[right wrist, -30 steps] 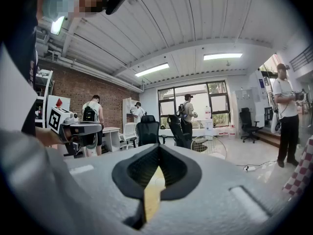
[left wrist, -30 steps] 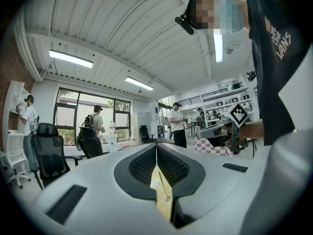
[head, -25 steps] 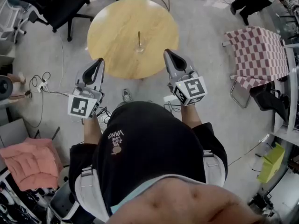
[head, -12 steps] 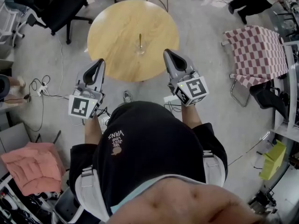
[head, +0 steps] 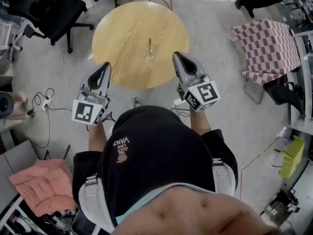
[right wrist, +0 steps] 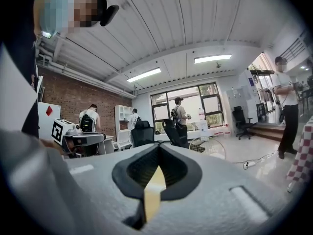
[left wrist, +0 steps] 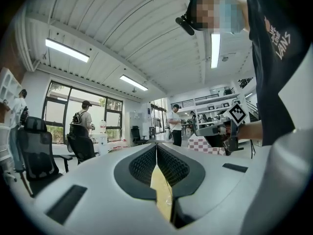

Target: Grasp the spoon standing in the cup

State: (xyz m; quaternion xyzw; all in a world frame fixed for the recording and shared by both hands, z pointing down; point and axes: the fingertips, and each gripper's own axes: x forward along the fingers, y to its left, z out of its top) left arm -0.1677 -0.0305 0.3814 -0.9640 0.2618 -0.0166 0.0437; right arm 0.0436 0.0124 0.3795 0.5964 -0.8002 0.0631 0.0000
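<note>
A thin spoon (head: pixel 149 44) stands upright in a small clear cup (head: pixel 149 54) near the middle of the round wooden table (head: pixel 122 38). Both grippers hover short of the table's near edge, pointing at it. My left gripper (head: pixel 104 65) is at the near-left rim, and my right gripper (head: pixel 176 57) is at the near-right rim, closest to the cup. In the left gripper view the left gripper (left wrist: pixel 156 143) has its jaws closed together, holding nothing. The right gripper (right wrist: pixel 159 148) shows the same in its own view. Only a sliver of tabletop shows below each pair of jaws.
Black office chairs (head: pixel 54 13) stand left of the table and a checkered chair (head: pixel 266 45) stands to the right. Cables and a power strip (head: pixel 41 89) lie on the floor at left. A pink cloth (head: pixel 44 185) is low left. People (left wrist: pixel 174 124) stand in the room.
The table, cup and spoon have slid slightly lower and to the right in the head view. Both grippers stay shut in nearly the same pose.
</note>
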